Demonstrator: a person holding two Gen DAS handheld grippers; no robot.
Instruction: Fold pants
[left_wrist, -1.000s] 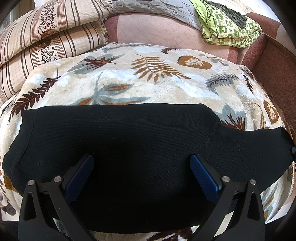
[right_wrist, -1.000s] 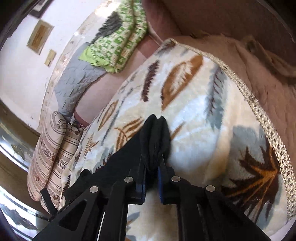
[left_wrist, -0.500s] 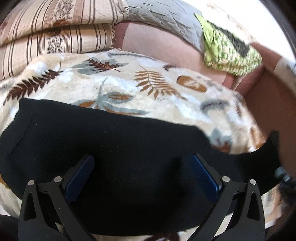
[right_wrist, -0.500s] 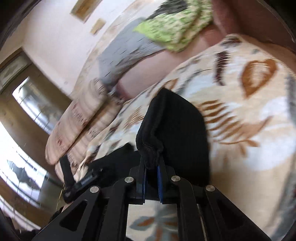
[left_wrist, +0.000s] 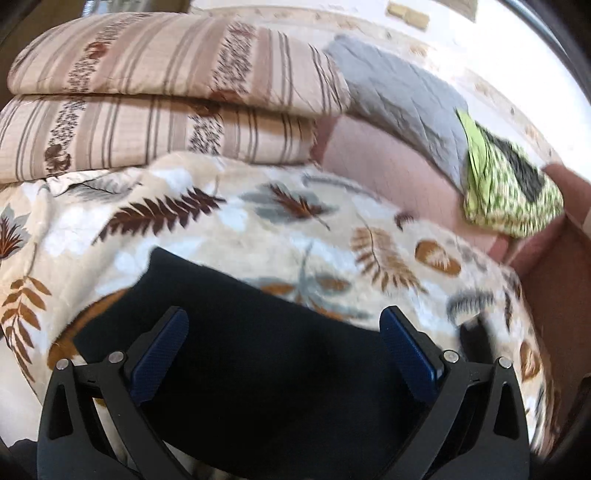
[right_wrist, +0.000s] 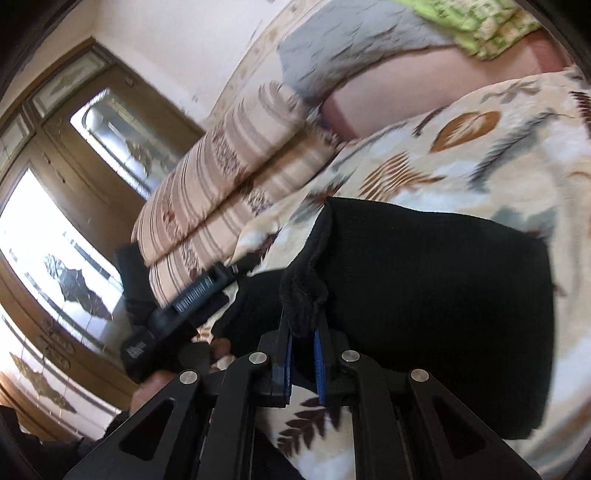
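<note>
The black pants (left_wrist: 266, 354) lie on a leaf-patterned blanket (left_wrist: 258, 229). My left gripper (left_wrist: 284, 350) is open, its blue pads wide apart just above the black cloth, holding nothing. My right gripper (right_wrist: 302, 332) is shut on a bunched end of the pants (right_wrist: 436, 295) and holds it lifted over the rest of the cloth, folded toward the left. The left gripper's body (right_wrist: 177, 306) shows in the right wrist view, left of the held end.
Striped folded bedding (left_wrist: 155, 110) lies at the back left, a grey quilt (left_wrist: 399, 99) and a green patterned bundle (left_wrist: 509, 195) at the back right. A brown sofa arm (left_wrist: 557, 280) stands on the right. A wooden door with glass (right_wrist: 74, 206) is beyond.
My right gripper has carried the pants' end leftward across the blanket, doubling the cloth over. The left gripper stayed open and shifted left over the pants.
</note>
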